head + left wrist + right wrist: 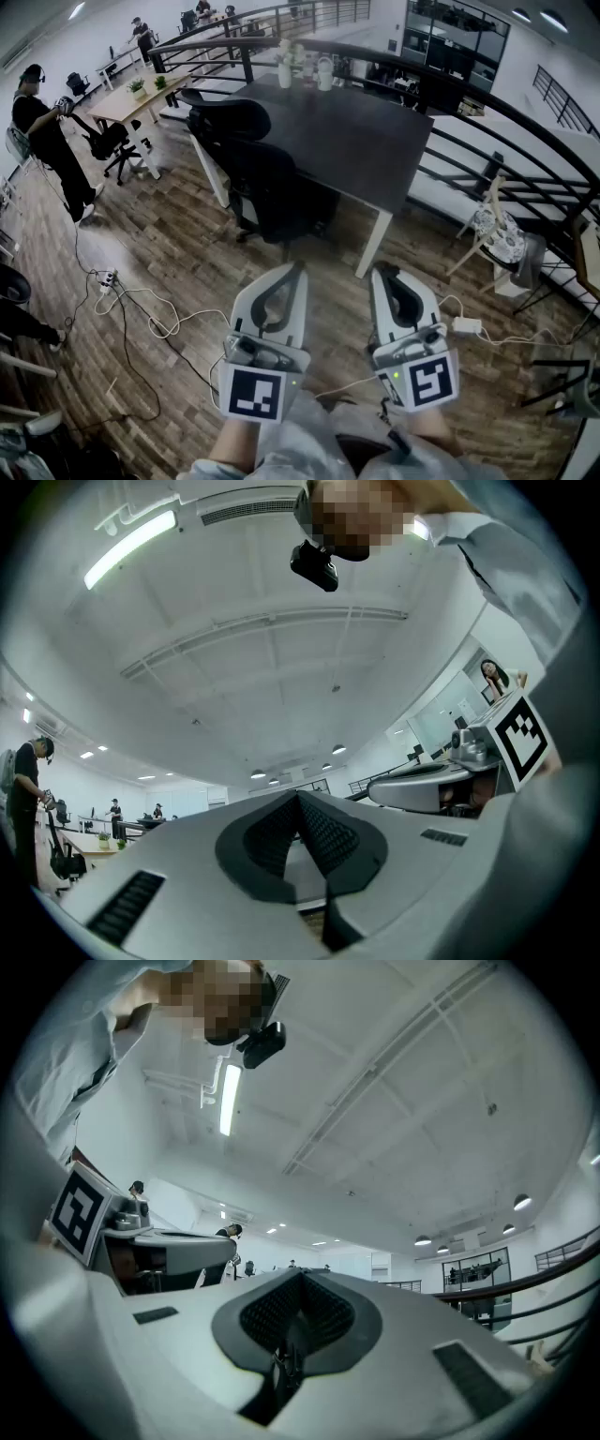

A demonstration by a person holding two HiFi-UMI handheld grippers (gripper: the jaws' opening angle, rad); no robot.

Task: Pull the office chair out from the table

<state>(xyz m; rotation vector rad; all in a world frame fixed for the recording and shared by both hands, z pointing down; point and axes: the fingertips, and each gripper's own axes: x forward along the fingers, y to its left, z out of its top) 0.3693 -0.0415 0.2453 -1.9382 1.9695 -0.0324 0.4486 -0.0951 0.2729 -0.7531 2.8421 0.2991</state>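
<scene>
Black office chair (270, 187) at table (352, 131), well beyond left gripper (299, 269), right gripper (382, 272), both closed

The chair (270, 192) is half hidden under the bench (347, 141). The small things (305, 70) at the bench's far end are too small to tell.

This is an open-plan office on an upper floor. A long dark table (347, 141) has black office chairs (267, 187) drawn up to it, and further back stand pale desks (141, 94) with a wheeled chair (108, 141) and potted plants (138, 87). People (42, 141) stand near the desks. A curved black railing (487, 141) edges the wood-look floor (169, 253) (a mezzanine, by the look of it). Cables (141, 309) run to a power strip (108, 278), glass-walled rooms (450, 42) line the far side, and a tube light (131, 546) and a vent (248, 510) sit in the white ceiling (281, 667).
</scene>
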